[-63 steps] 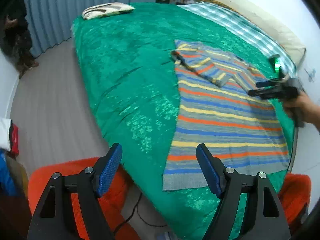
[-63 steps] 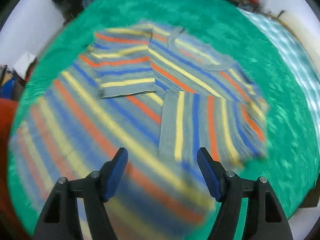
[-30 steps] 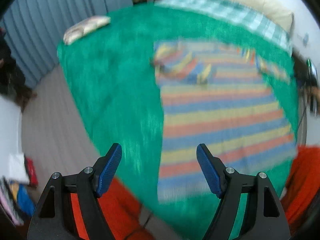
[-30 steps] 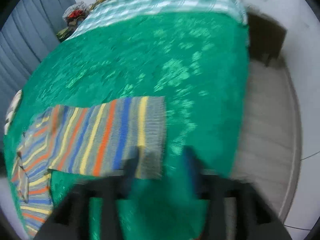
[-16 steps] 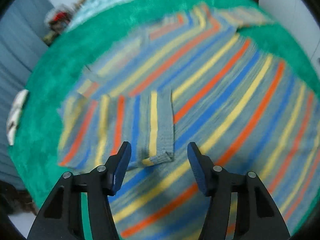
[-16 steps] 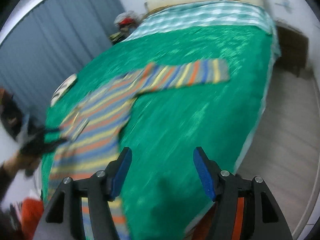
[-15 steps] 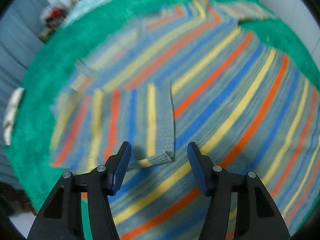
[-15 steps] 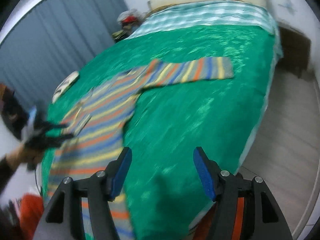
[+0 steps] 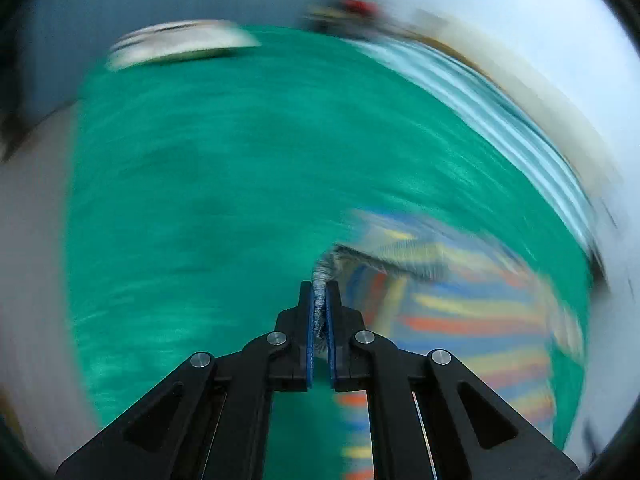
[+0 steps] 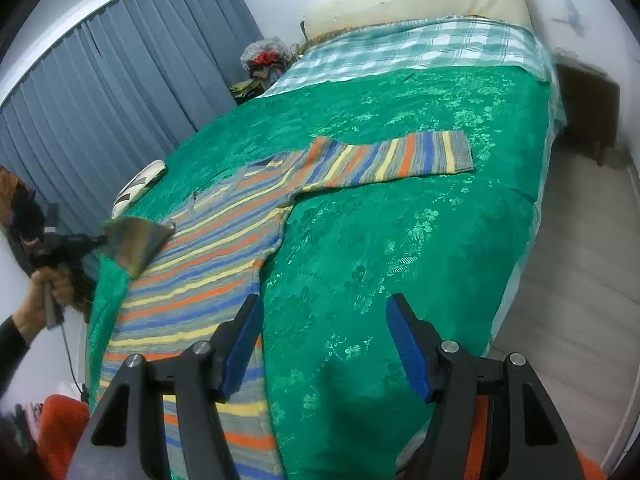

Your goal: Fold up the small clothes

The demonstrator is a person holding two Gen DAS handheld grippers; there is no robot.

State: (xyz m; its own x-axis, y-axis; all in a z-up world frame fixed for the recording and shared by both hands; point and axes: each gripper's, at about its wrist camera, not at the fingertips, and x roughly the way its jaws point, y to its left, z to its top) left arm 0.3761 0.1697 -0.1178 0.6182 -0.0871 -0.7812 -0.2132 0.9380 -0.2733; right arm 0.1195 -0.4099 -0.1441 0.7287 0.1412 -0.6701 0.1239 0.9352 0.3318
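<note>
Since half a second ago, left gripper (image 9: 319, 312) has gone from jaws apart over the folded sleeve cuff to clamped on it, knit bunched between the pads, dragged off the striped sweater (image 10: 208, 248) body toward the bed's curtain side. Right gripper (image 10: 324, 344) hangs released over bare green bedspread (image 10: 400, 220), holding nothing. Sweater lies flat on the bedspread, other sleeve (image 10: 400, 156) stretched toward the pillow end. Judged light, soft, stretchy, drapes and sags; best pinched at cuffs, hem corners or shoulder seams.
</note>
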